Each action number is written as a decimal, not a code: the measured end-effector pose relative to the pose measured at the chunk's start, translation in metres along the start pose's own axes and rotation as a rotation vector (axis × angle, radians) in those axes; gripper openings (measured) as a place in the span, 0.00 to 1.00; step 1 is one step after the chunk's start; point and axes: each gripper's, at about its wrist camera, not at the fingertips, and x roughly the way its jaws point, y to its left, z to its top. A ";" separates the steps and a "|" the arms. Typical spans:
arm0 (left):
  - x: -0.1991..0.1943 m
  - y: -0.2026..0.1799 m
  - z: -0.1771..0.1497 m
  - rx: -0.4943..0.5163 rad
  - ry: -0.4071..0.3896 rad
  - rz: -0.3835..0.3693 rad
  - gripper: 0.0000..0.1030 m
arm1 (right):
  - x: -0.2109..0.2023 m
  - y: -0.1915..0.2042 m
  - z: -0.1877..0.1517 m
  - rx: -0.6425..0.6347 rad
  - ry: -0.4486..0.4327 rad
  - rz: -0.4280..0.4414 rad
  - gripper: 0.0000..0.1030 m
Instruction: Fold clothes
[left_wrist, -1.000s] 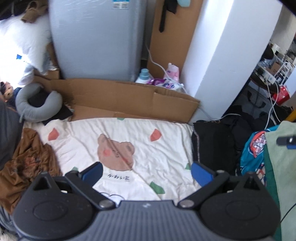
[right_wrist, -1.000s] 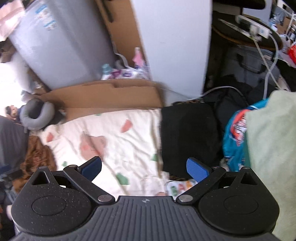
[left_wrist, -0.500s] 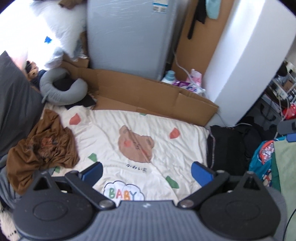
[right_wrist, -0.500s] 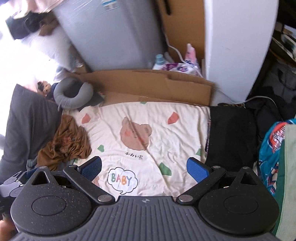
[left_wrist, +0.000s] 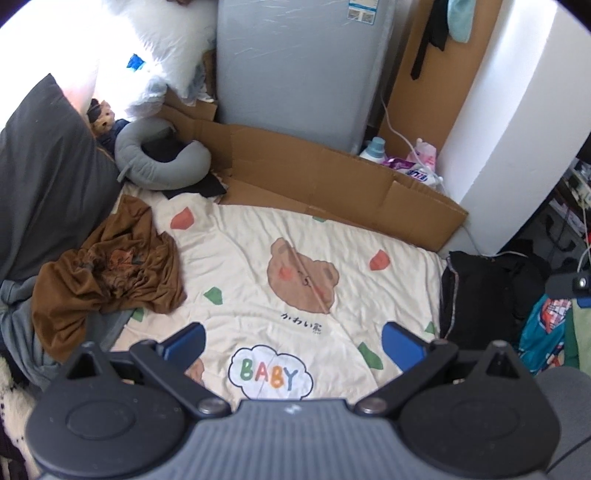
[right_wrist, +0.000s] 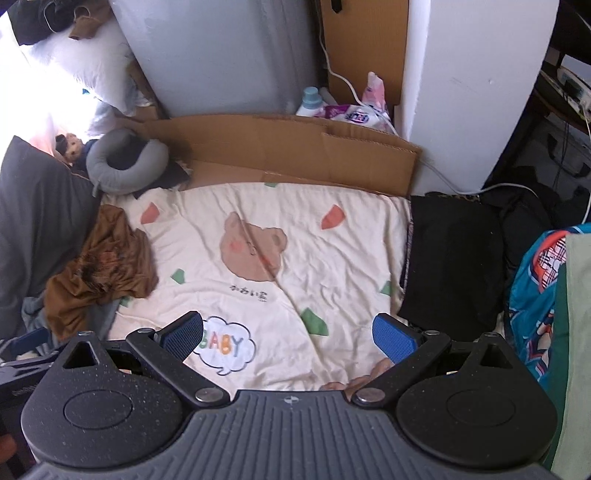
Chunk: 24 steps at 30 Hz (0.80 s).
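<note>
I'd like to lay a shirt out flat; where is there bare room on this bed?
The blanket is bare across its middle, between the brown shirt and the black clothes, up to the cardboard. The left edge is crowded.

The near edge of the cream bear-print blanket (left_wrist: 332, 236) is covered by the gripper body, and the crumpled brown garment (right_wrist: 99, 273) is partly hidden too; its print can't be made out.
</note>
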 end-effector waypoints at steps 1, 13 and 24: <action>0.002 -0.001 -0.003 0.001 0.002 0.007 1.00 | 0.003 -0.002 -0.004 0.004 0.001 0.001 0.98; 0.011 -0.010 -0.021 -0.015 0.020 0.031 1.00 | 0.032 -0.001 -0.035 -0.021 0.010 -0.016 0.98; 0.024 -0.018 -0.027 -0.008 0.039 0.034 0.99 | 0.056 0.002 -0.055 -0.064 0.010 -0.041 0.98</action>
